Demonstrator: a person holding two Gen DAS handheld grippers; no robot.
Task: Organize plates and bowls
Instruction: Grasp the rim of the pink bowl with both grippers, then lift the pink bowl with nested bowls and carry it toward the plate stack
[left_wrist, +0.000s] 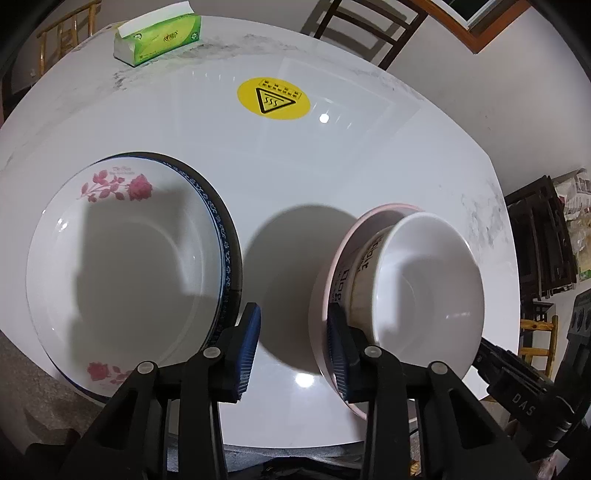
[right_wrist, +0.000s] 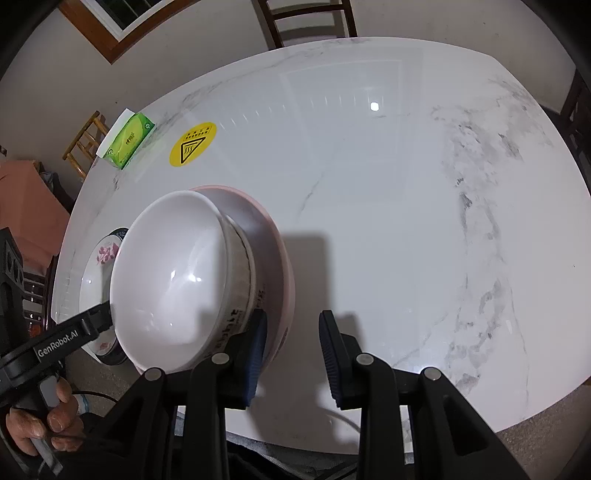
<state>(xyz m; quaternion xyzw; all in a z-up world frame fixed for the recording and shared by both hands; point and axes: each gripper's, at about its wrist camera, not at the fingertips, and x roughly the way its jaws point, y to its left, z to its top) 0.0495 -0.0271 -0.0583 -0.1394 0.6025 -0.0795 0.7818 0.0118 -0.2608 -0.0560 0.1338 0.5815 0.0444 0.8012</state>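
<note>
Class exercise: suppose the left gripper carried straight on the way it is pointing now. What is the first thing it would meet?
Most likely the bare white table. The left gripper points steeply down into the gap between the flowered plate and the white bowl nested in a pink bowl. Its right finger sits near the pink rim and might brush it; depth is unclear.

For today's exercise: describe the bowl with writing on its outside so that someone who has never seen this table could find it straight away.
Start at the white marble table and find the pale pink bowl near its front edge. The lettered bowl sits nested inside it. Unlike the rose-patterned plate beside it, it is plain white inside with a beige band of dark lettering around its outer wall.
</note>
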